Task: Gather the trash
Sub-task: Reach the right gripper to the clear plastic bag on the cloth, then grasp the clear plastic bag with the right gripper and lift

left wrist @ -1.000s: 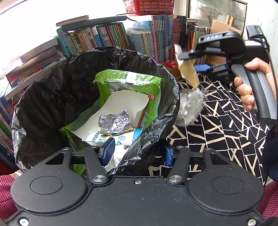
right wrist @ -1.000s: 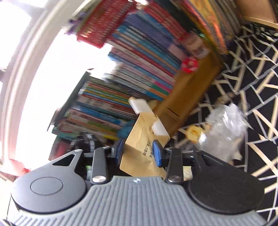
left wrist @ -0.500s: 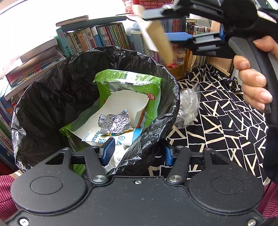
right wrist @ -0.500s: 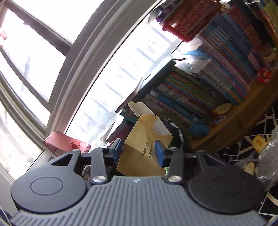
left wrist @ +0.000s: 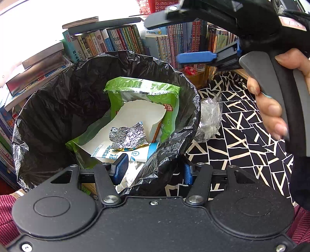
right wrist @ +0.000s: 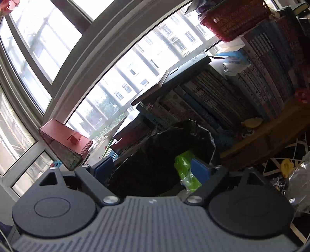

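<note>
Several items already in black bin bag (left wrist: 58, 116). Left gripper (left wrist: 153, 170) clamps bag rim. Right gripper (right wrist: 151, 170) just opened, empty above bag. Clear plastic wrap (left wrist: 210, 120) outstanding.

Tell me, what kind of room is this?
Probably a room in a home, a study or reading corner: rows of books on a wooden shelf, a big window facing apartment blocks, and a bin lined with a black bag.

Upright books (left wrist: 120, 41) fill shelf; red basket (right wrist: 235, 18) on top; black-and-white patterned cloth (left wrist: 242, 135) beside.
</note>
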`<act>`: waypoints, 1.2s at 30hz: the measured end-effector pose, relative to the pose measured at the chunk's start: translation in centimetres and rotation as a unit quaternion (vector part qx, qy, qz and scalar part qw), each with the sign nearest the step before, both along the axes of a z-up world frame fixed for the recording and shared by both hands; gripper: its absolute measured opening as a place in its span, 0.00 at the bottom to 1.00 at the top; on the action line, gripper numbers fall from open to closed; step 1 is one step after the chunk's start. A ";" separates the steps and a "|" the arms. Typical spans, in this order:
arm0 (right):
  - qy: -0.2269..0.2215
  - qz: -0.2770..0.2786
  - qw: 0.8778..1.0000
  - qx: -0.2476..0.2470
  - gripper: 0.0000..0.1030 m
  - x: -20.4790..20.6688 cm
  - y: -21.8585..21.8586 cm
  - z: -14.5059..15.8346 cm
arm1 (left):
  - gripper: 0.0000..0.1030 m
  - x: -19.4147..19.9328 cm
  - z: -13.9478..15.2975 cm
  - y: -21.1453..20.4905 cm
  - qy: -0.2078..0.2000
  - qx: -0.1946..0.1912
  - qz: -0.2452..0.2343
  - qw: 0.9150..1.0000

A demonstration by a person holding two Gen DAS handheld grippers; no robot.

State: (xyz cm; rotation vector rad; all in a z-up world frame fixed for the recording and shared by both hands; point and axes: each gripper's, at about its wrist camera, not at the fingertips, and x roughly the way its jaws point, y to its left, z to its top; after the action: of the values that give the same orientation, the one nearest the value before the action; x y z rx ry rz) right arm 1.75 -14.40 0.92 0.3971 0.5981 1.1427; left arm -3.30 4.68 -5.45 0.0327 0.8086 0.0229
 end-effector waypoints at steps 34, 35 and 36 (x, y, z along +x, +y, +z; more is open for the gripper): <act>0.075 -0.297 0.906 -0.291 0.91 9.9 -2.1 -16.5 | 0.54 0.2 -0.2 0.1 0.003 -0.001 0.000 1.000; 0.073 -0.295 0.907 -0.291 0.90 9.8 -2.0 -16.5 | 0.54 0.2 -0.2 0.1 0.003 0.000 0.000 1.000; 0.071 -0.293 0.908 -0.291 0.87 9.7 -1.9 -16.4 | 0.54 0.2 -0.2 0.1 0.003 0.000 -0.001 1.000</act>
State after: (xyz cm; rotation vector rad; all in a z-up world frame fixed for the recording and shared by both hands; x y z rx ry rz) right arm 11.42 -16.33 -15.50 0.1205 0.8424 0.3280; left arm -3.08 4.74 -5.63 0.0326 0.8143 0.0214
